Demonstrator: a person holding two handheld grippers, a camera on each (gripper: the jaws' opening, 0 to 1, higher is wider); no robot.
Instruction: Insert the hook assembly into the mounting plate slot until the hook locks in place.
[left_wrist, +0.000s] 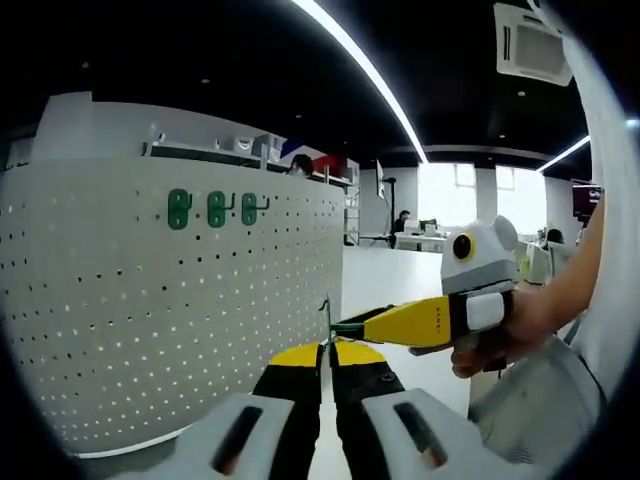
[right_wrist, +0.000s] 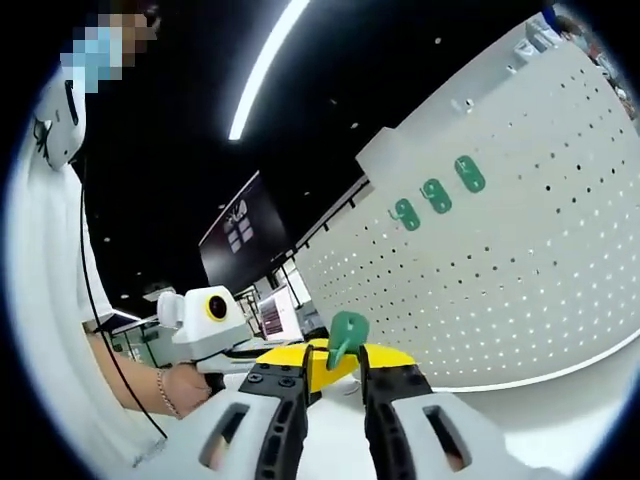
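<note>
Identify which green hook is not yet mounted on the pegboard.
The green hook clamped between the right gripper jaws, with the left gripper pinching it too. The other three green hooks sit in a row on the white pegboard.

- Ceiling light strip (left_wrist: 365, 65): long, lit, running along the dark ceiling above the room; also seen in the right gripper view (right_wrist: 262, 68).
- Ceiling air-conditioning unit (left_wrist: 532, 45): square, white, set just right of the light strip.
- Bright windows (left_wrist: 470, 198): at the far end of the room, below the light strip.
- Dark wall screen (right_wrist: 243, 240): below the light strip, bearing a pale logo.
- Desks with monitors (right_wrist: 275, 315): beneath the dark wall screen.
</note>
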